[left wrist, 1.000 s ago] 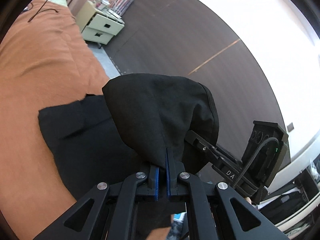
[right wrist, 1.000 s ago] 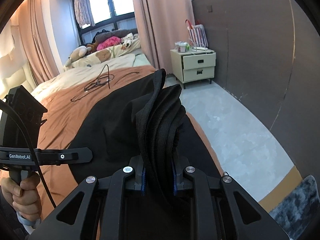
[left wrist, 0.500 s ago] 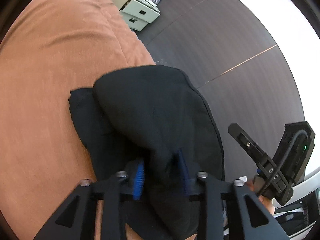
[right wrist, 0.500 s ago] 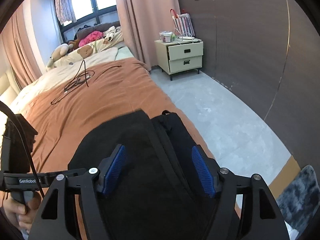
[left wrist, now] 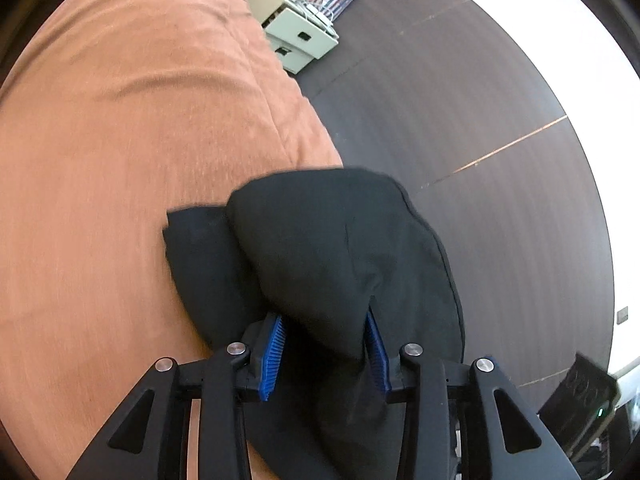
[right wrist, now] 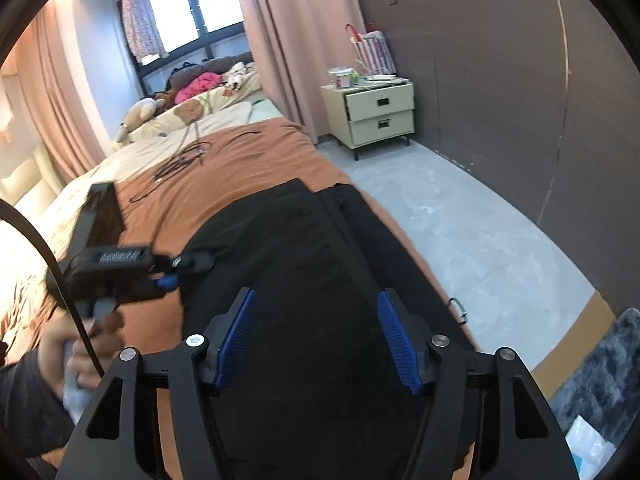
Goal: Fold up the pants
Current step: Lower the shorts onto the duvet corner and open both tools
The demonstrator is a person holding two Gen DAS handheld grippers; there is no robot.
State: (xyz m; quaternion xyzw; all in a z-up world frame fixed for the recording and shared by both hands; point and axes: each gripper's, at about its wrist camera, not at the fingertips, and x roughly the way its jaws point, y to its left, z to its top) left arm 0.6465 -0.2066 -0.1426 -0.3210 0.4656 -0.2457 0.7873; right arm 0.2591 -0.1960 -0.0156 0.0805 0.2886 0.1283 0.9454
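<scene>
Our left gripper (left wrist: pixel 324 344) and right gripper (right wrist: pixel 318 338) stand spread, their jaws just opened, releasing the black cloth pants (right wrist: pixel 304 264) they pinched a second ago. Folded on the orange bedspread (left wrist: pixel 140 140), these could slide over its near edge if we snag them.

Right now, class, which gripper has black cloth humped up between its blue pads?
The left gripper: its jaws, just opened, flank a raised pants fold; the right gripper's, just narrowed, straddle flat cloth.
</scene>
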